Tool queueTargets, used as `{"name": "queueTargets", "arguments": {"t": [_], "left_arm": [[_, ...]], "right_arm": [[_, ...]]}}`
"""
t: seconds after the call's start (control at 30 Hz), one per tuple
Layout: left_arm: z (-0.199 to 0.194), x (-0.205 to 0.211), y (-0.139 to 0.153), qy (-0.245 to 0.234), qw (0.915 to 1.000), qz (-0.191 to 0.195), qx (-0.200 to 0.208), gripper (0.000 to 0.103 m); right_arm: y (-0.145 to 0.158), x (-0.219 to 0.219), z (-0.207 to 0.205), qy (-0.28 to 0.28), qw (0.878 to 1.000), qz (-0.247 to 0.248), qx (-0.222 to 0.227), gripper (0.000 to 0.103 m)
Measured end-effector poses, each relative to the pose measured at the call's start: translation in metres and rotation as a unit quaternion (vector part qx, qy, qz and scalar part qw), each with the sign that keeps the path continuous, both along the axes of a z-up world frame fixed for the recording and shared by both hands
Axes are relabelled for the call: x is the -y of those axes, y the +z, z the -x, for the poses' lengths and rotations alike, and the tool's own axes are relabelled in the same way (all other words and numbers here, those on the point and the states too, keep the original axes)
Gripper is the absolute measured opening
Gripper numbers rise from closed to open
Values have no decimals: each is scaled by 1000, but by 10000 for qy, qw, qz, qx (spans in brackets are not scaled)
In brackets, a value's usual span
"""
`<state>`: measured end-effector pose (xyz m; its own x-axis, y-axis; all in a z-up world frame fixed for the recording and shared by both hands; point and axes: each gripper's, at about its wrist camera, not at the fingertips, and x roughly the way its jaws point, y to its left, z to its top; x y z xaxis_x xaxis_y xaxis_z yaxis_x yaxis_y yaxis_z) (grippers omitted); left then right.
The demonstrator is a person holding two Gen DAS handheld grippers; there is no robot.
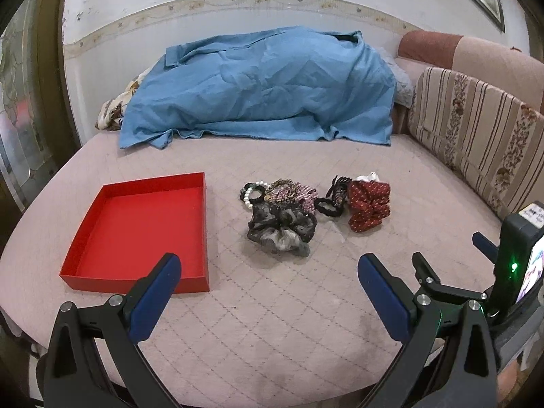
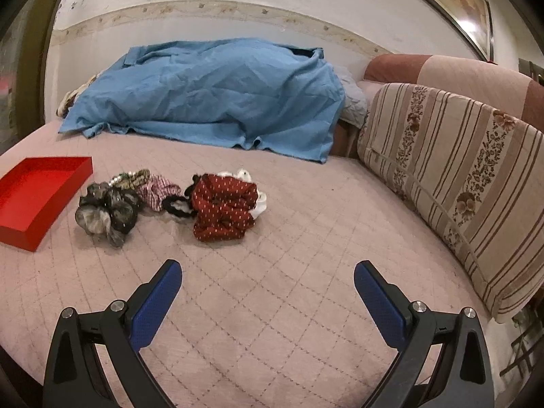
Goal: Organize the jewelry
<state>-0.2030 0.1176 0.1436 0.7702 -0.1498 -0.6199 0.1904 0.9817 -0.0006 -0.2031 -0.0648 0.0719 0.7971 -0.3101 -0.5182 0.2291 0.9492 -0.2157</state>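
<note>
An empty red tray [image 1: 102, 265] lies on the pink quilted bed, left of a small pile of hair accessories. The pile holds a dark sheer scrunchie [image 1: 280, 227], a pearl bracelet [image 1: 251, 194], a striped scrunchie [image 1: 299, 193], a black hair tie [image 1: 328, 207] and a red dotted scrunchie [image 1: 369, 205]. My left gripper [image 1: 268, 265] is open and empty, hovering in front of the pile. My right gripper [image 2: 268, 272] is open and empty, in front of the red dotted scrunchie [image 2: 222, 209]. The tray [image 2: 20, 231] and dark scrunchie [image 2: 107, 210] show at the left of the right wrist view.
A blue sheet [image 1: 258, 85] covers a heap at the back of the bed. Striped floral cushions [image 2: 459, 176] line the right side. The right gripper's body with a green light [image 1: 513, 265] shows at the right of the left wrist view.
</note>
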Motion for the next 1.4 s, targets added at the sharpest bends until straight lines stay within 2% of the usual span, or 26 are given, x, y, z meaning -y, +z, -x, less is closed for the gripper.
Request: {"name": "queueTargets", "arguments": {"t": [0.2, 0.4, 0.53, 0.63, 0.67, 0.77, 0.83, 0.9, 1.0, 1.07, 1.13, 1.2, 1.23, 1.27, 1.3, 1.33, 1.37, 1.4], "left_arm": [[-15, 0, -10, 46, 9998, -164, -124, 103], [-42, -16, -11, 264, 9990, -279, -226, 103], [-62, -26, -10, 241, 9989, -255, -315, 103], [-76, -23, -14, 44, 9987, -162, -480, 102], [-80, -21, -16, -30, 9984, -103, -551, 101], [-98, -6, -28, -303, 9954, 46, -910, 84], [-112, 7, -38, -449, 9930, 98, -1087, 84], [-123, 18, -47, -529, 9915, 88, -1185, 84], [-143, 31, -64, -599, 9881, 85, -1414, 84], [-156, 35, -75, -619, 9851, 135, -1602, 80], [-165, 37, -83, -595, 9831, 144, -1728, 75], [-171, 37, -89, -563, 9816, 167, -1814, 66], [-174, 37, -93, -549, 9803, 190, -1887, 49], [-176, 36, -95, -554, 9790, 222, -1950, 29], [-176, 36, -96, -555, 9781, 252, -1989, 20], [-175, 35, -95, -561, 9780, 284, -1989, 12], [-173, 35, -93, -575, 9785, 308, -1958, 10], [-171, 35, -91, -576, 9792, 311, -1920, 8]], "right_arm": [[6, 7, -13, 272, 9993, -242, -85, 102], [28, 18, -52, 684, 9960, -576, -58, 102], [24, 32, -85, 753, 9927, -908, -243, 102], [14, 43, -107, 678, 9908, -1101, -396, 100], [11, 47, -112, 657, 9900, -1166, -443, 96], [0, 60, -131, 665, 9842, -1515, -636, 84], [-8, 65, -138, 756, 9780, -1802, -728, 83], [-14, 67, -143, 859, 9733, -1973, -797, 75], [-19, 66, -151, 1024, 9692, -2068, -856, 70], [-23, 64, -156, 1064, 9681, -2080, -904, 65], [-27, 63, -161, 1108, 9648, -2172, -984, 58], [-29, 62, -164, 1144, 9628, -2218, -1040, 54], [-29, 61, -164, 1156, 9625, -2216, -1055, 52], [-30, 61, -165, 1174, 9622, -2217, -1063, 42], [-30, 61, -165, 1194, 9614, -2230, -1086, 31], [-31, 61, -165, 1225, 9595, -2277, -1123, 28], [-31, 62, -164, 1240, 9580, -2325, -1135, 18], [-31, 62, -163, 1251, 9568, -2363, -1144, 13]]}}
